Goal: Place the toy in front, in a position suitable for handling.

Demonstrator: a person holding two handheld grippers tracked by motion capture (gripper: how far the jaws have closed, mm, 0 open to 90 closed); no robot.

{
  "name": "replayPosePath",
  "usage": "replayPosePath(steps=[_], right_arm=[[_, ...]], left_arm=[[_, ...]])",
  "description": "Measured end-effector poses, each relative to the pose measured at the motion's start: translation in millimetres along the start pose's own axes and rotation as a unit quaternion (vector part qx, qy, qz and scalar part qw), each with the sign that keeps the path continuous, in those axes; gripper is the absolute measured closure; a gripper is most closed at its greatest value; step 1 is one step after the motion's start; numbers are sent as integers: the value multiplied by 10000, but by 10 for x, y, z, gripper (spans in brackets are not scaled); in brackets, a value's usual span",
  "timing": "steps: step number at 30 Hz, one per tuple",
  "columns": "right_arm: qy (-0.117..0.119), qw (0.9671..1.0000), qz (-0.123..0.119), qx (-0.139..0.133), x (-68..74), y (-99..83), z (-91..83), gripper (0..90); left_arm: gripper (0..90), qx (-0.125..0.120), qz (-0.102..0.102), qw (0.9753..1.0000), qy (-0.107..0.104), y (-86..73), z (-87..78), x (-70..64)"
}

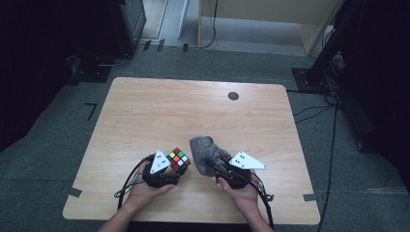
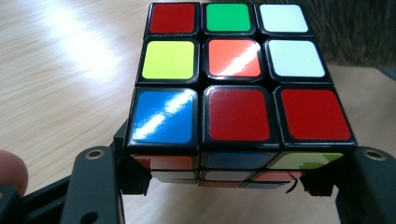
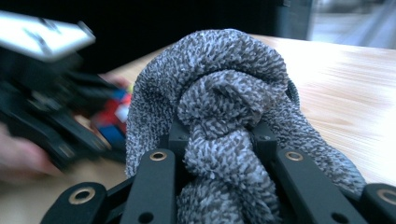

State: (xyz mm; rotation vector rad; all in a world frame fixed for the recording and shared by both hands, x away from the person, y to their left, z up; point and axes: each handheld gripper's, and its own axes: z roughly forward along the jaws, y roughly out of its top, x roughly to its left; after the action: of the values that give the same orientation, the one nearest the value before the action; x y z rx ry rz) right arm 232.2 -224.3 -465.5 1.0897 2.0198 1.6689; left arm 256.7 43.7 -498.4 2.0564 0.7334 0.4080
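Observation:
A scrambled Rubik's cube (image 1: 179, 160) (image 2: 238, 84) sits between the jaws of my left gripper (image 1: 170, 167) (image 2: 224, 179), which is shut on its two sides near the table's front. Its top face shows red, green, white, yellow, orange and blue stickers. A grey knitted cloth (image 1: 207, 152) (image 3: 224, 102) is bunched up in my right gripper (image 1: 216, 166) (image 3: 219, 149), whose jaws are shut on a twisted fold of it. The cloth lies just right of the cube, close to it. In the right gripper view the left gripper (image 3: 51, 107) and the cube (image 3: 114, 116) appear blurred at the left.
The wooden table (image 1: 193, 111) carries a small dark round disc (image 1: 233, 95) at its far right. Dark stands and cables (image 1: 333, 111) lie on the grey floor around it. A fingertip (image 2: 11, 170) shows at the left gripper view's edge.

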Motion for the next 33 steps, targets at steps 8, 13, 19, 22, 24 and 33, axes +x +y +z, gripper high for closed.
replayPosePath(steps=[8, 13, 19, 22, 24, 33], right_arm=[[325, 9994, -67, -40, 82, -24, 30, 701], [331, 9991, -141, 224, 53, -111, 114, 695], [73, 9983, -212, 531, -12, -136, 136, 695], [204, 9997, -136, 91, 15, -31, 35, 695], [451, 9988, -46, -158, 52, 28, -22, 695], [286, 9988, -160, 361, 28, -80, 101, 694]], left_arm=[[342, -346, 525, 9970, -459, 5, -21, -192], [342, -547, 514, 9958, -530, 13, -79, -160], [343, -568, 465, 9962, -468, 3, -82, -115], [343, -533, 500, 9964, -423, -13, -56, -127], [343, -571, 550, 9960, -404, -18, -45, -138], [344, -724, 588, 9948, -403, -39, -27, -103]])
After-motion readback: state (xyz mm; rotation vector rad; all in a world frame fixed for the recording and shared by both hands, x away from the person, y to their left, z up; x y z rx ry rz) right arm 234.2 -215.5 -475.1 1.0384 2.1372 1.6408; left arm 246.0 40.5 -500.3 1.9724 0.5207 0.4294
